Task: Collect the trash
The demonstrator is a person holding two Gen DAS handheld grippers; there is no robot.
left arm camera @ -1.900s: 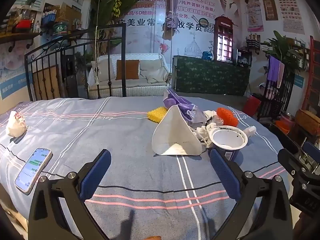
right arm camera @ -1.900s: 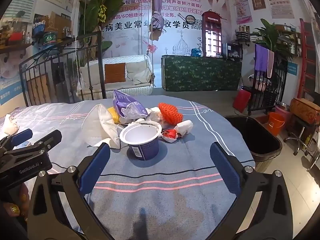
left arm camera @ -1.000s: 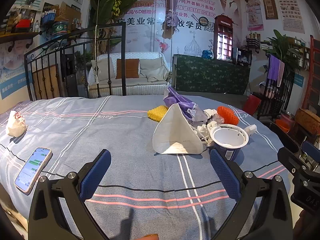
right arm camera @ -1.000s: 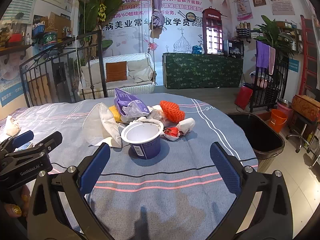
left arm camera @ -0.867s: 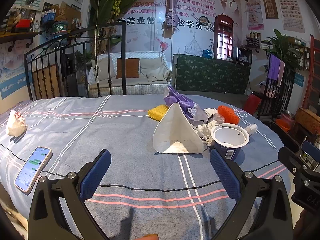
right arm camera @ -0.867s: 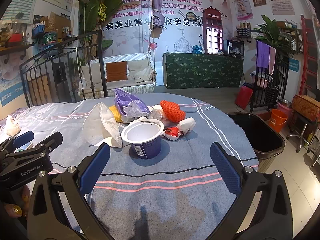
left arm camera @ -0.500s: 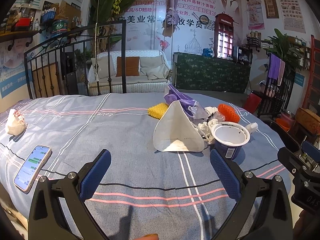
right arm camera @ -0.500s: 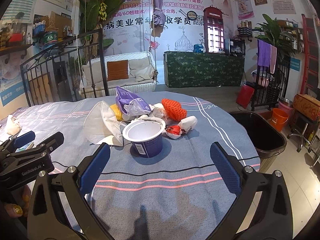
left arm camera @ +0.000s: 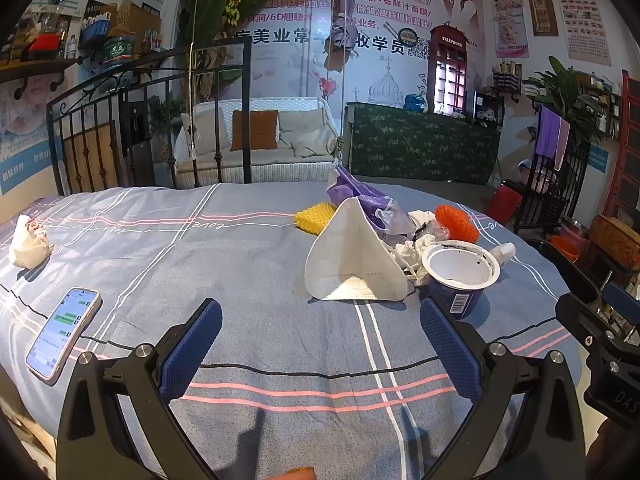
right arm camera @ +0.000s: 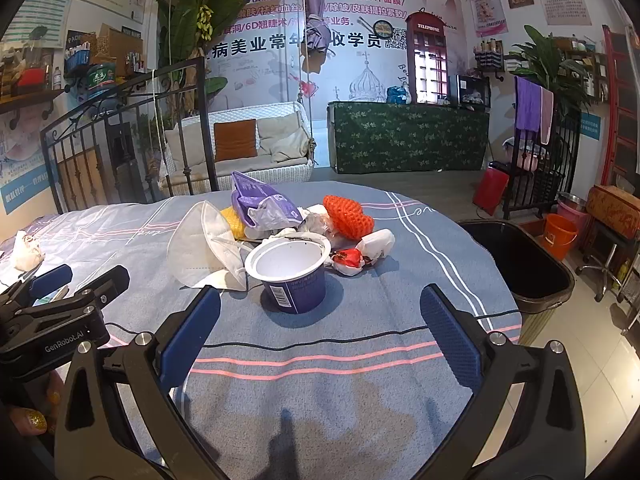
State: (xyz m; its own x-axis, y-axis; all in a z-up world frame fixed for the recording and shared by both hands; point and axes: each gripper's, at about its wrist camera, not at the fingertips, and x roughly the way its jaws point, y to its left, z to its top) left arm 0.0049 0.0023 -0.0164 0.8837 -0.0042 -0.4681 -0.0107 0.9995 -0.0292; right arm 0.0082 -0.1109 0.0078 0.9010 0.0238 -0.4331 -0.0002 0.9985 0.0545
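Yoghurt cup: empty, light, thin-walled, likely crushable; grip gently across the rim. Right hand-held gripper and left hand-held gripper: both spread wide, holding nothing

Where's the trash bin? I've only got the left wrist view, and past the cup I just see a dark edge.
Observer: The right wrist view shows the black bin standing open on the floor, just off the right side of the table.
Operator: Anything hidden behind the cup?
Observer: Yes. A small red wrapper lies by the cup on its bin side.
Operator: Is the right gripper holding anything?
Observer: No. The right gripper is open and empty, with the cup just ahead of it.
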